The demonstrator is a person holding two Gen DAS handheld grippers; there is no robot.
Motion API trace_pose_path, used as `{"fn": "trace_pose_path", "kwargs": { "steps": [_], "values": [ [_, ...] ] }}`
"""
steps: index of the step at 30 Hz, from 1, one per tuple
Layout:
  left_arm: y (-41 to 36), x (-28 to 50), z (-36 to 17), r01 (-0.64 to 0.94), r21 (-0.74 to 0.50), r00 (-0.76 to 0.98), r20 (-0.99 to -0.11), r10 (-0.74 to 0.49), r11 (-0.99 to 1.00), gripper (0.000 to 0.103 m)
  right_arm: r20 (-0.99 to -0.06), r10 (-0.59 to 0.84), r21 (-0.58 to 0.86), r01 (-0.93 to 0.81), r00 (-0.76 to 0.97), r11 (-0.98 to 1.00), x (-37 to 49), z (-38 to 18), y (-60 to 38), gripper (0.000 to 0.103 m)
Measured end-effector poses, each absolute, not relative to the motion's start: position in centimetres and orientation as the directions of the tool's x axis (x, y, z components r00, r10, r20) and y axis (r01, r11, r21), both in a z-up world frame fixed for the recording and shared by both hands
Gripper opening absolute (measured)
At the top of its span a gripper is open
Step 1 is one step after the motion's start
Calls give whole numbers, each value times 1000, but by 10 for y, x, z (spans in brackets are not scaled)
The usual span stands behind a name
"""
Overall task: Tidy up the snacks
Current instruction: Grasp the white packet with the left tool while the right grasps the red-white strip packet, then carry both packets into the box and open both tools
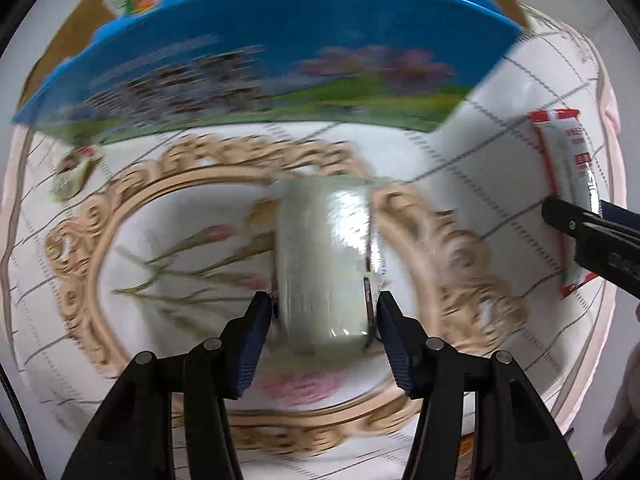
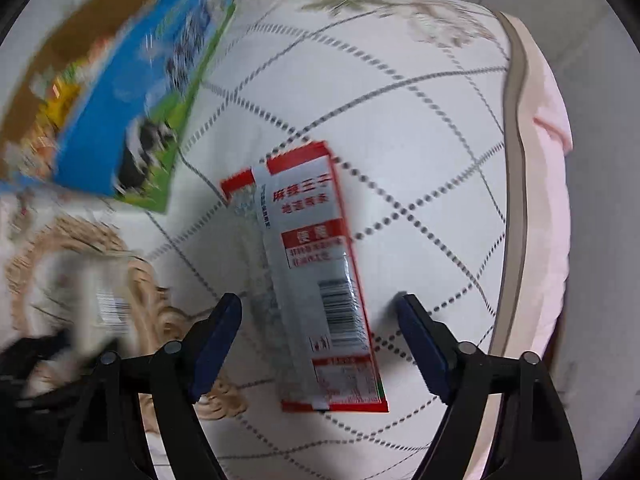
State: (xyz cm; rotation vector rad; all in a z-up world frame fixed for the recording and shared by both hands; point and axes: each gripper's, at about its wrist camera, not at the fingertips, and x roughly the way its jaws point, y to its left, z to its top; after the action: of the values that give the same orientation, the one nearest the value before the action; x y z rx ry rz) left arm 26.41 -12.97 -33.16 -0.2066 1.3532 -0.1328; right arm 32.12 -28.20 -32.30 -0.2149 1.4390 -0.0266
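Silvery packet [image 1: 326,256] clamped; red-edged packet [image 2: 316,280] flat.

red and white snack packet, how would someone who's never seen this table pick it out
Start at the big blue carton at the table's far left, then move right across the white grid-patterned tablecloth. The red and white snack packet lies flat there, between the right gripper fingers. Only it has red borders and a barcode.

Looking down my right gripper [image 2: 318,342], I see its jaws standing apart on either side of a red and silver snack packet [image 2: 316,268], neither pad touching it. The packet lies flat on a white cloth [image 2: 420,152] with a dotted grid. A blue box [image 2: 132,112] sits at upper left, blurred. An ornate beige pattern [image 2: 140,280] shows lower left.
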Motion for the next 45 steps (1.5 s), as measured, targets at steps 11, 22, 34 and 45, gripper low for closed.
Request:
{"fn": "trace_pose_path", "kwargs": {
  "steps": [11, 22, 34, 45],
  "values": [
    [-63, 222, -341, -13, -186, 220, -959, -179, 982, 51, -989, -44, -55, -75, 142, 996, 272, -319, -254, 56],
    [22, 170, -350, 32, -168, 200, -965, -171, 985, 54, -962, 274, 274, -2, -13, 962, 211, -333, -182, 57],
    [59, 205, -386, 38, -172, 111, -978, -175, 984, 73, -981, 179, 178, 21, -71, 984, 242, -352, -174, 80],
    [33, 229, -386, 95, -117, 163, -978, -132, 989, 57, -997, 76, 77, -43, -24, 996, 241, -361, -148, 72]
  ]
}}
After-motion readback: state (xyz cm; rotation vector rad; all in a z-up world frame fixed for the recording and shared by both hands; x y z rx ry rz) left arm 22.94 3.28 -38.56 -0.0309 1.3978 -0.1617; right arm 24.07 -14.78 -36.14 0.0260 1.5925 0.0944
